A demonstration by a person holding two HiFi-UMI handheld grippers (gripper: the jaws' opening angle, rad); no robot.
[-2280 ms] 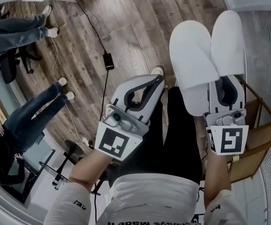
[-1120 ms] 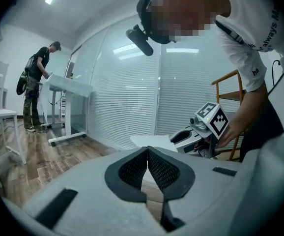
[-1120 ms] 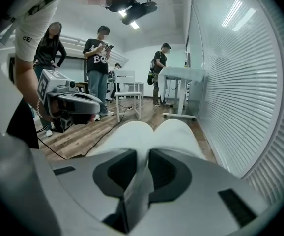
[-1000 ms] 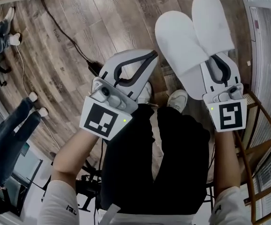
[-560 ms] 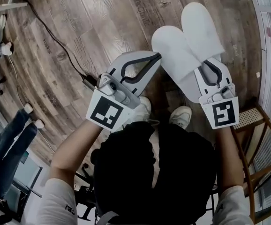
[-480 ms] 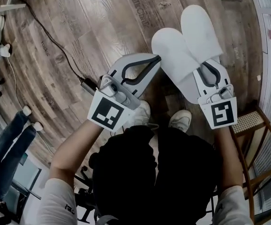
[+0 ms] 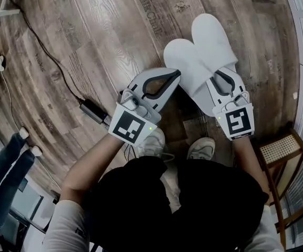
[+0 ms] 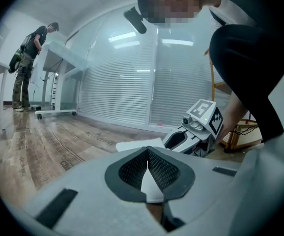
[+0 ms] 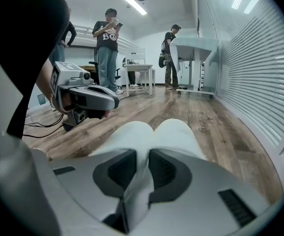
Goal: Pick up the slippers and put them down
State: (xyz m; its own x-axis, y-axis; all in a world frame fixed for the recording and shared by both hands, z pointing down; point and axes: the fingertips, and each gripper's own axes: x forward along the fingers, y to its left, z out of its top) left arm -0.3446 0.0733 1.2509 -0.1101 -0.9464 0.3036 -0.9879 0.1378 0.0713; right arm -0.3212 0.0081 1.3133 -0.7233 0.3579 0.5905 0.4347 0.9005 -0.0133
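Note:
Two white slippers lie side by side, toes pointing away from me, low over the wooden floor. My right gripper is shut on their heel ends. In the right gripper view both slippers run out from between the pads, pinched together at the right gripper. I cannot tell whether they touch the floor. My left gripper hangs just left of the slippers, shut and holding nothing. In the left gripper view the left gripper has its tips closed together, with a slipper and the right gripper beyond.
A black power adapter and its cable lie on the floor to the left. My two shoes stand below the grippers. A wooden chair is at the right, beside window blinds. Two people and a white table are far off.
Both grippers have sunk toward the floor, the right one taking the slippers down with it. The person has bent lower, so the floor looks nearer.

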